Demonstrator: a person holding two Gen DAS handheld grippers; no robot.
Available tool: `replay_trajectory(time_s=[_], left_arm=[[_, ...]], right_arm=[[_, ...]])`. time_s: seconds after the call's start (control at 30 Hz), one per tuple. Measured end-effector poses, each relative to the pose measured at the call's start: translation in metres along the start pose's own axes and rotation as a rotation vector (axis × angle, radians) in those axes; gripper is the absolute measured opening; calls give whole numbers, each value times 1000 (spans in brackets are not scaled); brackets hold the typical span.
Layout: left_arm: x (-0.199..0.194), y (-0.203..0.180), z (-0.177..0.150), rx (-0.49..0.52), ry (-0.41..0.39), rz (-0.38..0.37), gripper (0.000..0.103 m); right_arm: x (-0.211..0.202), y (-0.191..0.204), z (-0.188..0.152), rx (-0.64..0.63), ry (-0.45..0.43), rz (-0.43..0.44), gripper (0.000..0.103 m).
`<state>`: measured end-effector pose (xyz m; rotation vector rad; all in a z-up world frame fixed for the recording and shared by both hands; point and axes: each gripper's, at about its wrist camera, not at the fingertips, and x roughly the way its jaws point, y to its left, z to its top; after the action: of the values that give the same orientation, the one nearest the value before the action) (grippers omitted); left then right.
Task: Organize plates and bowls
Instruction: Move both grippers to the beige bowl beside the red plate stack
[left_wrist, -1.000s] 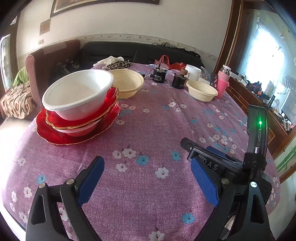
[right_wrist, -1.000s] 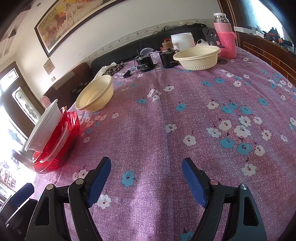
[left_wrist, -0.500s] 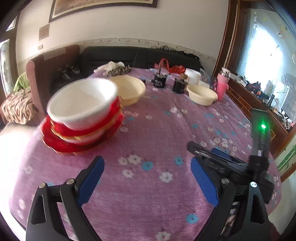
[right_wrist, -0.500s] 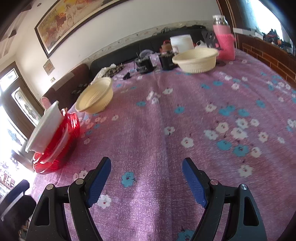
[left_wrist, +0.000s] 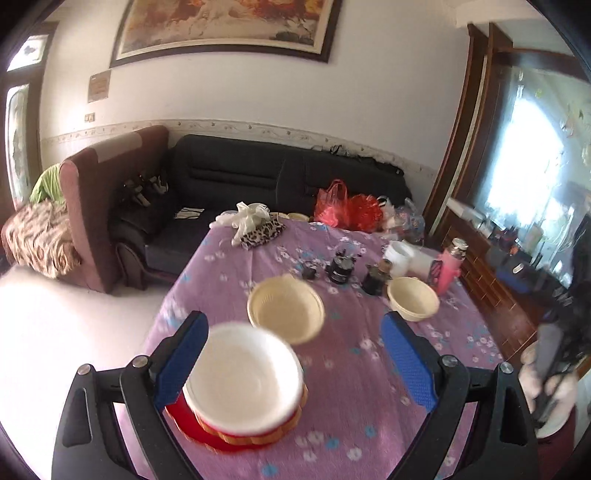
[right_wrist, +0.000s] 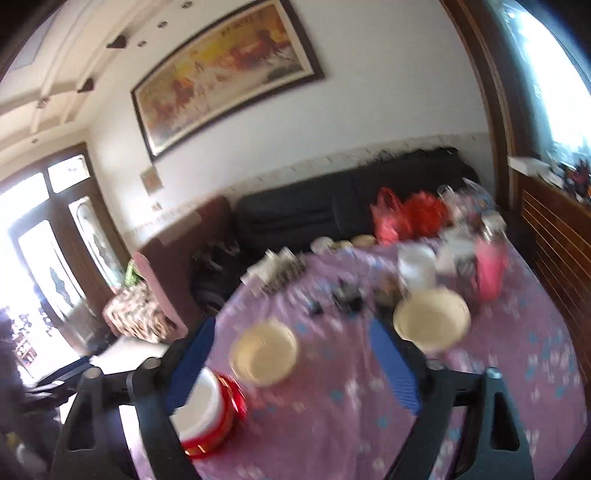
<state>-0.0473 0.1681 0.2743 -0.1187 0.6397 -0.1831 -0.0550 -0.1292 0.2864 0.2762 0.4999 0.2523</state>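
Note:
A white bowl (left_wrist: 242, 380) tops a stack of red plates (left_wrist: 221, 439) at the near left of the purple flowered table (left_wrist: 369, 373). A cream bowl (left_wrist: 285, 314) sits beyond it and a second cream bowl (left_wrist: 413, 297) further right. My left gripper (left_wrist: 291, 363) is open and empty, high above the stack. My right gripper (right_wrist: 293, 363) is open and empty, high above the table. In the blurred right wrist view I see the stack (right_wrist: 207, 413) at lower left and both cream bowls (right_wrist: 264, 352) (right_wrist: 432, 319).
Dark small jars (left_wrist: 341, 267), a white tub (left_wrist: 399, 254) and a pink bottle (left_wrist: 450, 267) stand at the table's far side. A leopard-print pouch (left_wrist: 262, 234) lies at the far edge. A black sofa (left_wrist: 258, 181) and a brown armchair (left_wrist: 107, 177) stand behind.
Both grippers have risen well above the table and pulled back; both views now look down from higher up. The bowls and plates have not moved. Both jaws stay open.

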Motion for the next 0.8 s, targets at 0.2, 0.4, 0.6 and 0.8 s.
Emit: replay_trajectory(time_s=[0.2,0.4,0.6,0.8], left_arm=[[90,13,34,-21,129,52,94],[197,35,31,-50,343,66,44],[276,59,21,-123,480,95,42],[320,67,16,-165,552,101,42]], right_arm=[[80,0,12,-5,125,17,95],[188,-23,-58,109,352,79,71],[253,-34,-93,159,446,86,70],[295,-32,-115,179,523,115,70]])
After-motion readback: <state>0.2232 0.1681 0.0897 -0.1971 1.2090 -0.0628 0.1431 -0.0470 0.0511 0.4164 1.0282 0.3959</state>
